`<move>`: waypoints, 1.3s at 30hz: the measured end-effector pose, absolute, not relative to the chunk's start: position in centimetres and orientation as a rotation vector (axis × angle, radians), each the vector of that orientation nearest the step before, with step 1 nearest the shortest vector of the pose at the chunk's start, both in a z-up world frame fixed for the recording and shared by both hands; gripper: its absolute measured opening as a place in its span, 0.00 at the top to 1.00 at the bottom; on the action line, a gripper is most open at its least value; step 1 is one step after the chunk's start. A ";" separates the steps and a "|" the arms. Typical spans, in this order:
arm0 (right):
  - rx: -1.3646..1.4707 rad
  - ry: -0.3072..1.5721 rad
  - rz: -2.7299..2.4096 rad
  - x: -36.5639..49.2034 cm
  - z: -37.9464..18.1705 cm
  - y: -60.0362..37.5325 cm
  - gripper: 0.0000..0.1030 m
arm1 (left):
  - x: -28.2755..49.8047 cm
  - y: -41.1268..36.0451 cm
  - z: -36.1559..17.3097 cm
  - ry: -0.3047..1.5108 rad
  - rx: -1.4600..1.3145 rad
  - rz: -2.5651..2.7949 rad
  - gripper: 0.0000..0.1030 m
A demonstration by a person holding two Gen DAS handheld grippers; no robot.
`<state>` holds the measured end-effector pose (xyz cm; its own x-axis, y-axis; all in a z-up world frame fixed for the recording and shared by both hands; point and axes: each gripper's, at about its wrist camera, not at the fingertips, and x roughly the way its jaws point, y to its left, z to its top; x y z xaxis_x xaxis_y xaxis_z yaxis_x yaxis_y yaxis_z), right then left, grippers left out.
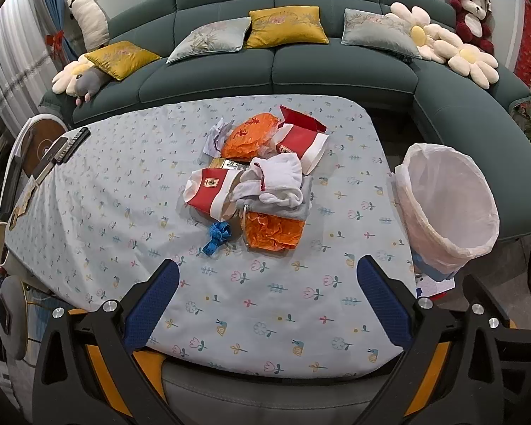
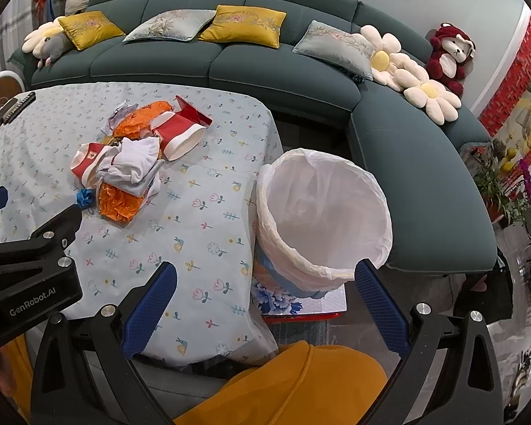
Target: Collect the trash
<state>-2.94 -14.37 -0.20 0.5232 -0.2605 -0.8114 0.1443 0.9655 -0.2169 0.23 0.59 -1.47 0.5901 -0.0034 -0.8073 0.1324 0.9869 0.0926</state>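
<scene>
1. Trash sits in one heap near the middle of the desk (image 1: 88, 212), which is covered by a pale cloth printed with small flowers.
2. Heap, far side: a crumpled paper (image 1: 216, 134), an orange wrapper (image 1: 249, 137) and a red-and-white bag (image 1: 302, 141) lying open.
3. Heap, middle: a second red-and-white bag (image 1: 209, 191) on its side, touching a bundle of white cloth (image 1: 278, 184) that lies partly over it.
4. Heap, near side: another orange wrapper (image 1: 274, 232) pokes out from under the white cloth, and a blue scrap (image 1: 216, 235) lies just beside it on the cloth cover.
5. Bin (image 1: 449, 209), lined with a white bag, stands off the desk's right edge, tilted with its mouth toward the cameras; nothing shows inside it. In the right wrist view the bin (image 2: 322, 219) rests on a flower-printed box (image 2: 301, 306) beside the desk.
6. Left gripper (image 1: 267, 294) hovers over the near part of the desk, short of the heap, its blue-padded jaws spread wide with nothing between them.
7. Right gripper (image 2: 263, 304) is also spread wide and holds nothing; it hangs over the desk's near right corner, with the bin just ahead between its fingers.
8. Remotes (image 1: 62, 148) lie at the desk's far left edge, well apart from the heap.
9. Sofa (image 1: 230, 71) curves behind the desk, carrying cushions and plush toys.
</scene>
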 end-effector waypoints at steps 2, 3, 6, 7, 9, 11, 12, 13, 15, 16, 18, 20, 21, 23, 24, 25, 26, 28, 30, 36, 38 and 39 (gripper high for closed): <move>-0.128 0.995 -0.243 -2.8 -0.2 -14.5 0.06 | 0.4 0.6 -1.7 0.940 0.148 -0.077 0.07; -0.127 0.997 -0.243 -2.7 -0.2 -14.5 0.06 | 0.6 0.6 -1.8 0.942 0.148 -0.075 0.07; -0.122 1.001 -0.244 -2.5 -0.3 -14.7 0.06 | 1.0 0.4 -1.6 0.953 0.149 -0.069 0.07; -0.122 1.003 -0.245 -2.4 -0.3 -14.7 0.06 | 1.1 0.4 -1.6 0.957 0.149 -0.068 0.07; -0.122 1.006 -0.246 -2.3 -0.4 -14.8 0.06 | 1.2 0.4 -1.6 0.963 0.146 -0.067 0.07; -0.121 1.011 -0.247 -2.2 -0.5 -14.8 0.06 | 1.3 0.4 -1.6 0.968 0.146 -0.065 0.07; -0.122 1.013 -0.247 -2.2 -0.5 -14.9 0.06 | 1.3 0.4 -1.6 0.970 0.146 -0.065 0.07; -0.124 1.015 -0.248 -2.1 -0.6 -14.8 0.06 | 1.3 0.4 -1.7 0.971 0.146 -0.065 0.07; -0.124 1.018 -0.250 -2.0 -0.7 -14.8 0.06 | 1.4 0.4 -1.7 0.975 0.145 -0.065 0.07; -0.124 1.019 -0.251 -2.0 -0.7 -14.8 0.06 | 1.3 0.4 -1.7 0.976 0.145 -0.065 0.07; -0.126 1.021 -0.253 -1.9 -0.8 -14.8 0.06 | 1.5 0.5 -1.9 0.976 0.142 -0.063 0.07; -0.126 1.020 -0.254 -2.0 -0.8 -14.8 0.06 | 1.6 0.5 -2.0 0.977 0.140 -0.062 0.07; -0.126 1.019 -0.255 -1.9 -0.8 -14.8 0.06 | 1.6 0.6 -2.0 0.977 0.138 -0.061 0.07; -0.125 1.019 -0.256 -2.0 -0.8 -14.8 0.06 | 1.6 0.6 -1.9 0.975 0.137 -0.059 0.07; -0.125 1.018 -0.257 -2.0 -0.7 -14.9 0.06 | 1.6 0.6 -1.9 0.976 0.136 -0.059 0.07; -0.126 1.017 -0.258 -2.0 -0.7 -14.9 0.06 | 1.6 0.6 -1.9 0.975 0.135 -0.059 0.07; -0.126 1.015 -0.259 -2.1 -0.8 -14.8 0.06 | 1.6 0.7 -1.9 0.975 0.136 -0.058 0.07; -0.125 1.013 -0.262 -2.2 -0.7 -14.9 0.06 | 1.6 0.7 -1.9 0.975 0.136 -0.059 0.07; -0.124 1.013 -0.262 -2.1 -0.7 -14.9 0.06 | 1.6 0.8 -1.9 0.974 0.135 -0.057 0.07; -0.121 1.008 -0.269 -2.2 -0.5 -15.1 0.06 | 1.6 0.9 -1.9 0.972 0.134 -0.056 0.07; -0.118 1.008 -0.271 -2.2 -0.5 -15.2 0.06 | 1.6 0.9 -1.9 0.972 0.135 -0.056 0.07; -0.118 1.007 -0.272 -2.2 -0.5 -15.2 0.06 | 1.6 0.9 -1.9 0.971 0.136 -0.057 0.07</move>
<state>-2.24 -15.20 -0.47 0.5040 -0.2787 -0.8175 0.1704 0.9600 -0.2222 1.61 0.89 -1.91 0.5635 0.0125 -0.8260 0.1089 0.9900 0.0893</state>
